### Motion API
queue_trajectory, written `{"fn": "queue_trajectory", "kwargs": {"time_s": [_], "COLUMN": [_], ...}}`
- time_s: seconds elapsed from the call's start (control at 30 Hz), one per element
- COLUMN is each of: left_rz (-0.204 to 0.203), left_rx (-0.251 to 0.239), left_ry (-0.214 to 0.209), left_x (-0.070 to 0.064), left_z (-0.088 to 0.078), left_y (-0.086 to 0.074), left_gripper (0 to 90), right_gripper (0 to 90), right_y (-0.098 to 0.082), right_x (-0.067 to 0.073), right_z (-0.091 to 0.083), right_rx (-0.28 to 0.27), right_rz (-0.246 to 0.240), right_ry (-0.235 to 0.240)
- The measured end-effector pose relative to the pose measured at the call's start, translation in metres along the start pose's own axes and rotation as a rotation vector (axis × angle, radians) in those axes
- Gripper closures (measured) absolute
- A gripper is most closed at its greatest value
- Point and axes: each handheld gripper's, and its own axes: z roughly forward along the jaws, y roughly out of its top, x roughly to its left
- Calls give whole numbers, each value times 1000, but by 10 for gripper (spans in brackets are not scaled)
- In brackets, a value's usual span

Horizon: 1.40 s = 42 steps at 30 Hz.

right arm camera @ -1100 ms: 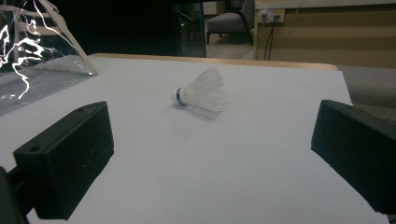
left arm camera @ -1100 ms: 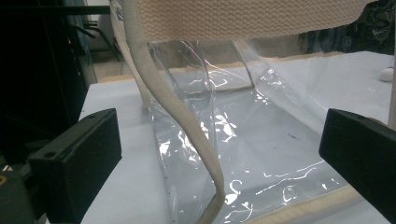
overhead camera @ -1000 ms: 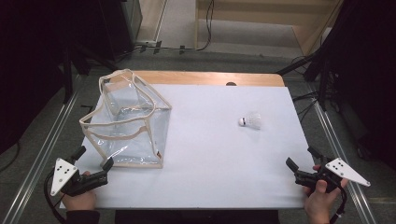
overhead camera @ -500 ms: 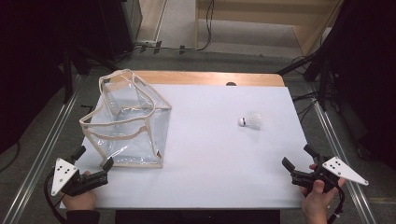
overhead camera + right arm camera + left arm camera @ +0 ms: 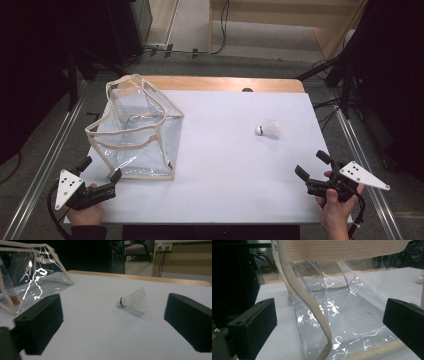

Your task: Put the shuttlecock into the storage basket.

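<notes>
High view shows the clear bag [image 5: 137, 132] slumped at the table's left before the left gripper [image 5: 100, 172], jaws apart, while the right gripper [image 5: 312, 167], jaws wide, just narrowing, empty, faces the shuttlecock [image 5: 268, 130] lying loose at right; a careless nudge could roll it away.

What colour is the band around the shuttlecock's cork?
Blue, on the white shuttlecock; the right gripper view shows it best.
</notes>
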Motion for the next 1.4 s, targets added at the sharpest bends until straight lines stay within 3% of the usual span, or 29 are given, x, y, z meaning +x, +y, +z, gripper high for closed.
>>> {"fn": "queue_trajectory", "kwargs": {"time_s": [0.1,0.2,0.27,0.3,0.47,0.53,0.7,0.83,0.87,1.1,1.2,1.27,1.4], "left_rz": [-4,-3,-3,-2,-2,-2,-2,-4,-5,-6,-8,-9,-13], "left_rx": [-3,-4,-2,-2,-6,-6,-5,-9,-10,-7,-7,-8,-9], "left_ry": [-2,-2,-4,-4,-4,-4,-5,-6,-7,-8,-8,-8,-11], "left_x": [0,0,0,0,0,0,0,0,1,1,2,2,2], "left_z": [0,0,0,0,0,0,0,-1,-1,-1,-1,-1,-1], "left_y": [0,0,0,0,0,0,0,0,0,0,0,0,0], "left_gripper": [0,0,0,0,0,0,0,0,0,0,0,0,0], "right_gripper": [67,68,72,139,152,221,276,417,417,673,747,787,835], "right_y": [5,11,13,16,21,25,30,36,36,39,39,41,44], "right_x": [0,4,5,7,9,11,14,16,16,13,12,12,12], "right_z": [2,11,13,18,29,39,52,65,65,77,82,88,93], "right_rx": [8,43,53,63,103,145,207,246,246,267,286,303,320], "right_rz": [14,-24,-25,-23,-14,-11,-13,-37,-37,-42,-37,-69,-78], "right_ry": [3,2,2,-1,12,2,-4,-10,-10,-70,-71,-78,-63]}}
